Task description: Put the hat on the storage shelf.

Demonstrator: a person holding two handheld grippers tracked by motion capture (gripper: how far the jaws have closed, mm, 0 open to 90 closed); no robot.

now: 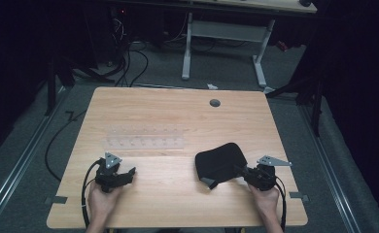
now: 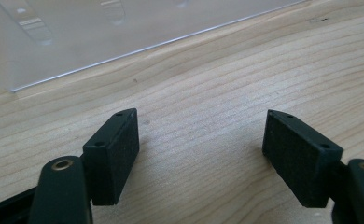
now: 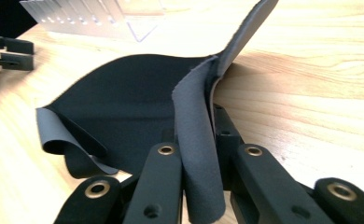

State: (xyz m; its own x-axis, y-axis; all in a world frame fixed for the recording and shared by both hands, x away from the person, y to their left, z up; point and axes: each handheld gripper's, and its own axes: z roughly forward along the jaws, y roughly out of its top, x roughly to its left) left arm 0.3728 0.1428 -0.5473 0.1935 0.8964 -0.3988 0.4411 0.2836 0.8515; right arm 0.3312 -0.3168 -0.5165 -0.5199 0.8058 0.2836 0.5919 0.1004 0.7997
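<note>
Dark grey carpet and black curtains surround a light wooden bench (image 1: 178,111), and behind it stands a second desk with white legs (image 1: 224,36) and some cables on the floor. On the bench, near the far edge, there is a small grey round cap (image 1: 215,103). Towards the middle-left lies a clear plastic rack (image 1: 144,137) with rows of small holes; in the left gripper view its transparent edge (image 2: 124,28) lies just ahead of the jaws. A person's left hand (image 1: 100,201) holds the left tongs (image 1: 124,174) low over the bench near the front-left, just in front of the rack. In the left gripper view these tongs (image 2: 201,144) stand wide open with only bare wood between the two black pads, and they hold nothing. The right hand (image 1: 266,199) holds the right tongs (image 1: 240,171) at the front-right. A black cloth (image 1: 221,162) with a grey underside lies on the bench right of the middle, one corner curled up. In the right gripper view the right tongs (image 3: 203,154) are closed tightly on a raised fold of the cloth (image 3: 124,107), so the edge stands up between the jaws while the rest of the fabric rests on the wood. The left tongs appear far off in the upper-left corner of that view (image 3: 7,52).
</note>
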